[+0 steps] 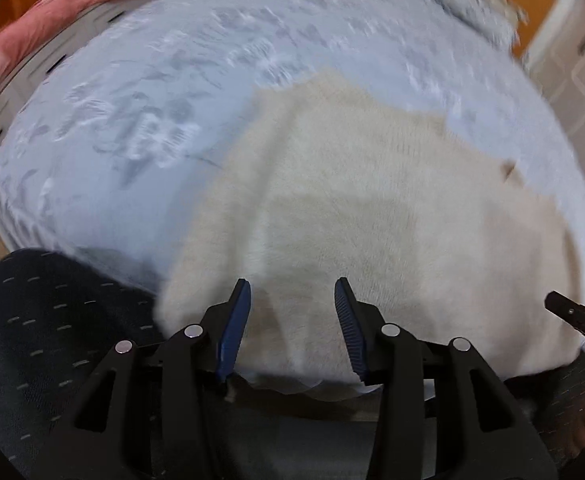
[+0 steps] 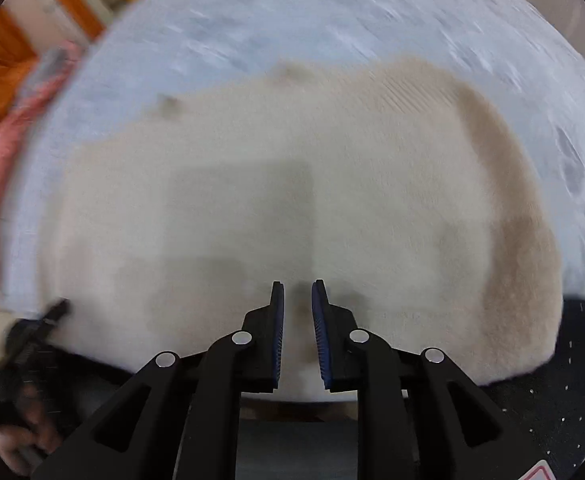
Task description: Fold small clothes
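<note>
1. A cream fuzzy garment point(image 1: 364, 216) lies spread flat on a pale blue-grey patterned cloth point(image 1: 132, 120) that covers the surface below; whether that surface is a bed or a worktop cannot be told.
2. In the left wrist view the garment fills the centre and right of the frame, its near edge running under the claw at the bottom.
3. The left claw point(image 1: 292, 312) is released: its blue-padded fingers stand wide apart above the near part of the garment, with nothing between them.
4. The right claw point(image 2: 297, 312) has its fingers drawn close with a narrow gap left; cream fabric shows through the gap, but whether any of it is pinched cannot be told.
5. In the right wrist view the garment point(image 2: 292, 184) covers most of the frame, with a darker tan band point(image 2: 520, 240) along its right edge.
6. A pink cloth point(image 1: 32, 28) lies bunched at the upper left of the left view, beyond the patterned cloth.
7. A dark fabric with small light dashes point(image 1: 32, 340) sits at the lower left of that view.
8. Both views are motion-blurred.
</note>
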Tool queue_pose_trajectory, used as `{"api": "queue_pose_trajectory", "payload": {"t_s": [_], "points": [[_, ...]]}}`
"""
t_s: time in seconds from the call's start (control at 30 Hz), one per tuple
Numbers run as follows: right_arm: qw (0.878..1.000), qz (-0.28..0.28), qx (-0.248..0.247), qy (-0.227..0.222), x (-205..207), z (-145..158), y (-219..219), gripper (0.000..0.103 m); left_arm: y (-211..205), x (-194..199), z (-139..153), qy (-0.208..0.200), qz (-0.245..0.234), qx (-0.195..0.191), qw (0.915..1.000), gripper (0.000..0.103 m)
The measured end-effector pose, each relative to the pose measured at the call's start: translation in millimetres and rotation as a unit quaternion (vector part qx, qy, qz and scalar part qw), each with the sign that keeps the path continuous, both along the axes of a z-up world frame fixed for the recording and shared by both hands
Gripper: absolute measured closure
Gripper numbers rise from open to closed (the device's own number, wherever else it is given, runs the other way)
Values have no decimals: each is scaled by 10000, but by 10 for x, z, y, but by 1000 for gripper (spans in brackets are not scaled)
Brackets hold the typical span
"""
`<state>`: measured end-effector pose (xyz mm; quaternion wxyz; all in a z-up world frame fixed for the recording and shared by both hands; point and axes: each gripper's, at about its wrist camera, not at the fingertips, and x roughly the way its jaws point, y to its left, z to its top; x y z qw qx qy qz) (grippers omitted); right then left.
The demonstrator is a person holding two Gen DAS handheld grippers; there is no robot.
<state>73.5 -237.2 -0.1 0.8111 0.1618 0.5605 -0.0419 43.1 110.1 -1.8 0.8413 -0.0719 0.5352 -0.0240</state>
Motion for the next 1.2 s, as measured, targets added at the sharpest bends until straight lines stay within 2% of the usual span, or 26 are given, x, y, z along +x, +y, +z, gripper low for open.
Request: {"api": "queue_pose_trajectory", "payload": {"t_s": [0.07,0.17,0.23,0.33,0.4,0.47,0.6,0.63,0.67,0.7,0.77,0.87,1.0,1.07,1.13,1.2], "points": [[9994,265,69,-198,154,129,188,85,130,-2,119,-163,185,41,9997,48],[9979,537,327,-128,341,44,486,85,325,100,136,-176,514,6,9985,35],[9971,693,292,90,552,-184,713,85,493,247,24,55,806,-242,9964,31],[9945,819,158,628,680,-591,869,85,602,410,-196,366,1013,-660,9920,30],[9954,836,47,465,502,-557,926,86,559,510,-329,501,859,-655,9929,27],[9952,826,69,519,503,-532,925,86,498,577,-457,655,739,-720,9925,19],[9947,816,216,583,500,-540,854,88,468,620,-598,770,897,-998,9880,17],[9948,796,249,579,412,-513,843,88,464,625,-590,768,905,-1047,9874,24],[9950,777,281,568,407,-517,834,88,462,613,-578,747,865,-1169,9865,45],[9951,772,286,552,319,-509,841,88,445,612,-555,735,754,-1447,9839,56],[9951,782,284,527,275,-494,866,88,405,585,-430,659,732,-1520,9835,88],[9957,674,448,444,242,-449,819,88,271,527,-102,301,483,-1494,9871,89],[9961,314,820,57,-3,-199,548,84,-235,426,563,-318,-303,-1523,9874,90],[9960,208,846,-199,-204,-38,366,83,-561,366,838,-565,-711,-1525,9841,90],[9961,56,803,-370,-423,88,156,78,-958,288,1087,-769,-1222,-1578,9769,90],[9957,-200,747,-519,-697,201,-135,75,-1372,210,1202,-785,-1683,-1695,9679,90]]}}
